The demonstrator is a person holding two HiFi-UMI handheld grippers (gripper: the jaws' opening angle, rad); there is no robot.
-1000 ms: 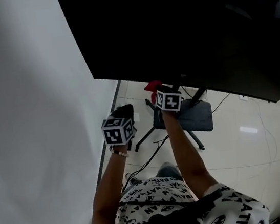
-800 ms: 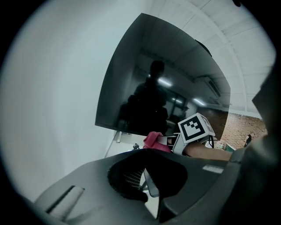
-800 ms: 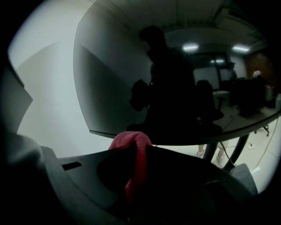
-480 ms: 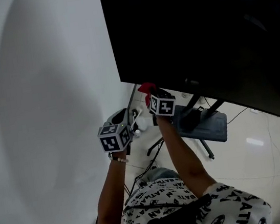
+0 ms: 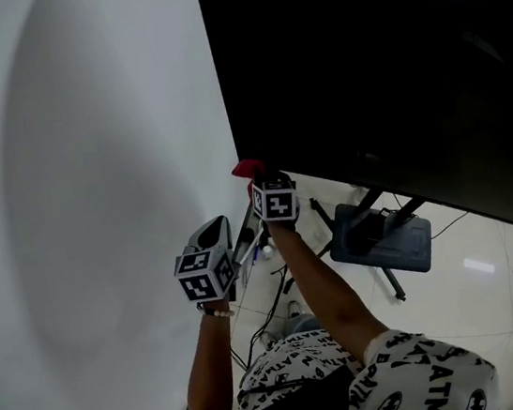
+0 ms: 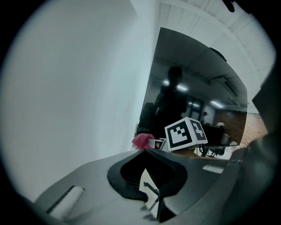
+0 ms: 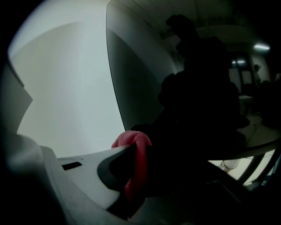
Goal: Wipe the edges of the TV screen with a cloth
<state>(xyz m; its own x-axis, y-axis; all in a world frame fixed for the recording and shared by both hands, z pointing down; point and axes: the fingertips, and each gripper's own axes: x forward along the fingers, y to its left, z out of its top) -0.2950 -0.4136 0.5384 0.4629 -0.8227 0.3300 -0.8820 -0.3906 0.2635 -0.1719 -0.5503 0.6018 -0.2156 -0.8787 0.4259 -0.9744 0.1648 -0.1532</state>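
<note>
Right gripper [image 5: 255,179], jaws clamped on a red cloth [image 5: 245,167], holds that cloth at the lower left corner of the dark TV screen [image 5: 387,58], where the bottom edge meets the side edge beside the white wall [image 5: 91,175]; whether cloth and frame touch is not clear. Left gripper [image 5: 216,228] hangs lower and nearer the wall, jaws together on nothing, apart from the screen. Below, the stand's grey base [image 5: 382,238] sits on the pale floor. The wipe appears to be at the corner turn. The next move likely calls for a firm clamp, the cloth laid flat on the frame, and a run up the side edge with the jaw tips kept off the panel.
</note>
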